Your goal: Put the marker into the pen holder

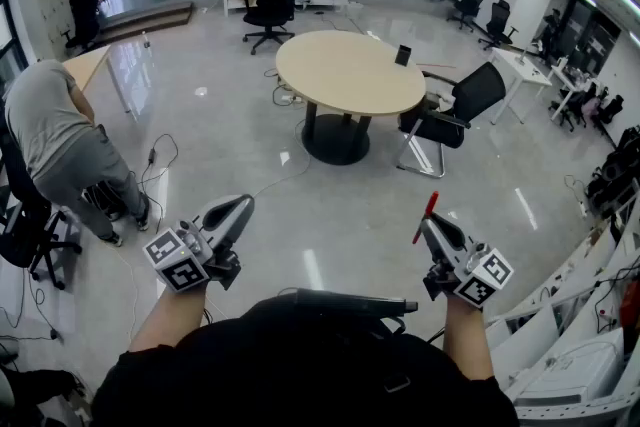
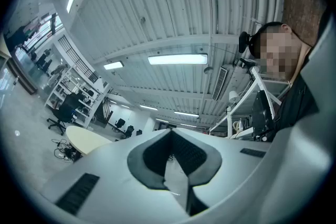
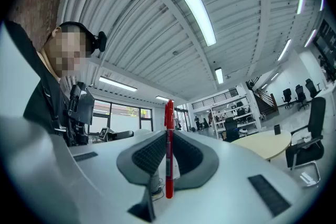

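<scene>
Item: red marker (image 3: 169,155), pinched upright in our right gripper (image 1: 430,227). Our left gripper (image 1: 243,205): jaws together, empty. We judge the pen holder may be the small dark thing (image 1: 403,55) on the round table (image 1: 340,80), well apart; delivery outstanding.

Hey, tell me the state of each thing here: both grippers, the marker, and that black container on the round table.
Left gripper: shut, empty.
Right gripper: shut on the red marker.
Red marker: clamped, one end sticking out past the jaws.
Black container: standing on the round table, untouched.
</scene>
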{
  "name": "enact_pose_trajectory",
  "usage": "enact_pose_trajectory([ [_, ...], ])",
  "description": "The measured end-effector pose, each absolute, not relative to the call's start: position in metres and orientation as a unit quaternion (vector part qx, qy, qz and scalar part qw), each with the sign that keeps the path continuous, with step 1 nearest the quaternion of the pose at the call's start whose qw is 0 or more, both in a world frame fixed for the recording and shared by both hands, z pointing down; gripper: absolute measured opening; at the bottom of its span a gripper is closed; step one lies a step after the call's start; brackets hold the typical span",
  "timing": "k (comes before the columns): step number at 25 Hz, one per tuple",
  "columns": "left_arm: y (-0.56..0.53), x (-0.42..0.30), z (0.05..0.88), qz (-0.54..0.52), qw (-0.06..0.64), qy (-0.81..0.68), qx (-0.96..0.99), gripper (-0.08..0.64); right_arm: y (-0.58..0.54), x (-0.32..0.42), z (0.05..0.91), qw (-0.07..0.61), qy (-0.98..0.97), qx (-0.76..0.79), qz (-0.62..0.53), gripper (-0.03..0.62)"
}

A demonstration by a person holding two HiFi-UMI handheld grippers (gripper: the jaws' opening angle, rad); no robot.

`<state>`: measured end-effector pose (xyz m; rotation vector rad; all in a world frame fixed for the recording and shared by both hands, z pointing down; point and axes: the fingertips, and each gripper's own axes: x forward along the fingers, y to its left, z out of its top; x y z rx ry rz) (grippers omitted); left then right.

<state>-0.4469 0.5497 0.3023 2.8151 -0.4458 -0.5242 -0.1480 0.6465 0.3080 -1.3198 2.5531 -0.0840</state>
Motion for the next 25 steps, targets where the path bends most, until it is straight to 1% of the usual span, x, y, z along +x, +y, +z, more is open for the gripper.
enact_pose_trajectory([
  [15, 0.537, -0.447, 0.3, -0.185, 0.123, -0.148, 0.964, -0.006, 0.638, -0.148, 0.3, 0.15, 0.88, -0.45, -0.027, 0.046],
  [20, 0.526, -0.462, 0.3, -0.188, 0.124, -0.15, 0.963, -0.006, 0.626, -0.162, 0.296, 0.149, 0.881, -0.448, -0.024, 0.046],
  [25, 0.512, -0.493, 0.298, -0.192, 0.121, -0.155, 0.961, -0.006, 0.608, -0.19, 0.291, 0.149, 0.885, -0.442, -0.022, 0.046],
])
